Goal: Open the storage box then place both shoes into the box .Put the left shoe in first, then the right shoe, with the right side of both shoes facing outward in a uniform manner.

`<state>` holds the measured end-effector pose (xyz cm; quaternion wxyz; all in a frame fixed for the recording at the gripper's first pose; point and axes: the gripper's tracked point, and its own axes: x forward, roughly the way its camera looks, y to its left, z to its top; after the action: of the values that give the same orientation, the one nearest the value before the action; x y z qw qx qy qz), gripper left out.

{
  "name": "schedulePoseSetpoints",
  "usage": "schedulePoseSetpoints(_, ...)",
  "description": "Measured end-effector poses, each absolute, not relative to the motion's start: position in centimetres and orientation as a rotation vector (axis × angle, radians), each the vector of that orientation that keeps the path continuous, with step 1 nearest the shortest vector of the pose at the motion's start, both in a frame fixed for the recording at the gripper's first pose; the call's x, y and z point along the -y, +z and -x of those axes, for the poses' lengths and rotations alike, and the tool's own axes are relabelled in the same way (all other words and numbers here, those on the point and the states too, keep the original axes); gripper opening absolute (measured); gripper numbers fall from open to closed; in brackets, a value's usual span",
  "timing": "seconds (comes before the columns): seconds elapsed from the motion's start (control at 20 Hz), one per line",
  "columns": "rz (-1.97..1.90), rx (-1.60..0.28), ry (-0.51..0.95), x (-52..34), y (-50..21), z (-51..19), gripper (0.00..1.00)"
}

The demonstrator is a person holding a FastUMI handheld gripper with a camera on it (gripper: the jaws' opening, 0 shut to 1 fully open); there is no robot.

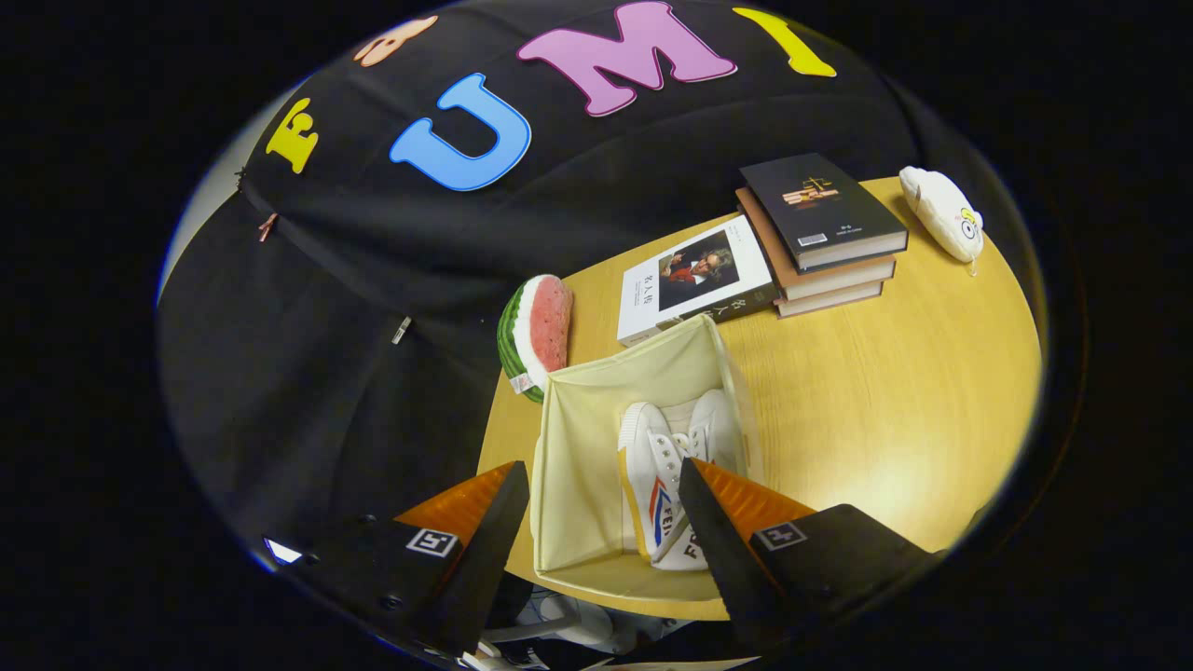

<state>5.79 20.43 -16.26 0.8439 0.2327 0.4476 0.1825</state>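
We read "FEI" on the side of the white shoe in the storage box. The white book carried Chinese characters, "名人" among them. We could not read the print on the dark book.

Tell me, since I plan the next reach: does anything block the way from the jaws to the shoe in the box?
Nothing visible does. The gripper is open above the open storage box, and the white shoe lies inside just ahead of the jaws, by the right wall.

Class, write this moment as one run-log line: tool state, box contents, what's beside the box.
tool: open, empty, above box | open cream fabric storage box: white canvas shoe inside | beside box: watermelon-slice toy, books
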Motion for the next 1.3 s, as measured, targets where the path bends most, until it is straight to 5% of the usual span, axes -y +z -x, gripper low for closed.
schedulePoseSetpoints(0.75, -0.19, -0.384, 0.124, -1.1, -3.3, -7.1, 0.99)
schedulePoseSetpoints(1.3, 0.046, -0.043, 0.17, 1.7, 5.6, -6.4, 0.97)
